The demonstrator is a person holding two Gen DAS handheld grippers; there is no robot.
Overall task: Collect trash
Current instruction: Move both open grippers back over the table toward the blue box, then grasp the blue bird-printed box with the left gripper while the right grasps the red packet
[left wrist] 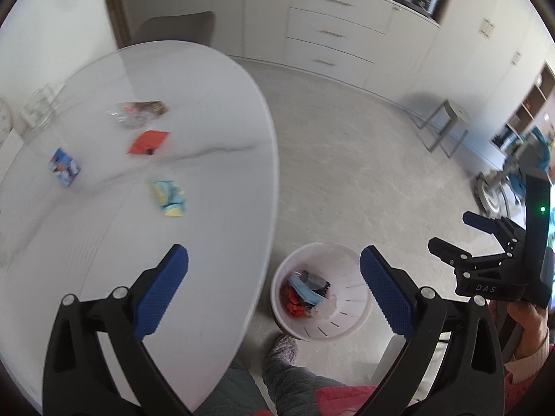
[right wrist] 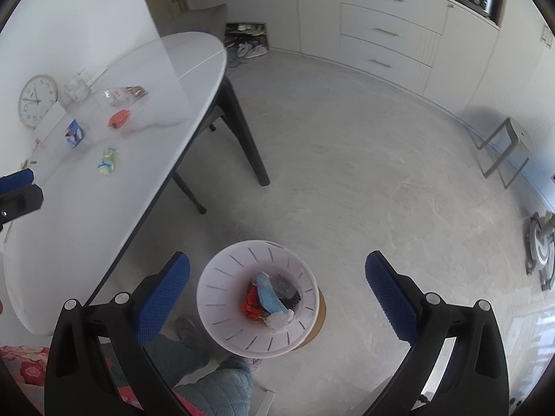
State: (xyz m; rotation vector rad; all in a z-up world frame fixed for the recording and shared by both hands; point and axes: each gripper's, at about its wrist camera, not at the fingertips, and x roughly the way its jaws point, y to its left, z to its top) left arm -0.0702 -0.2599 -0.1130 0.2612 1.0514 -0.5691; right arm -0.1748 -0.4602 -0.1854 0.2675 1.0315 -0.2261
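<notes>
Four pieces of trash left on oval white marble-look table point(left wrist: 215, 159): clear crumpled plastic wrapper point(left wrist: 138, 113), red packet point(left wrist: 147, 142), blue printed carton point(left wrist: 65, 167), yellow-and-blue wrapper point(left wrist: 169, 198). Round white slotted plastic bin point(right wrist: 225, 277) on floor just beside table edge, already holding scraps. Left gripper point(left wrist: 274, 291) wide, empty, above table edge. Right gripper point(right wrist: 277, 291) wide, empty, over bin. Step, by my judgement: between drops. Next: reach back to table, likely nearest wrapper.
</notes>
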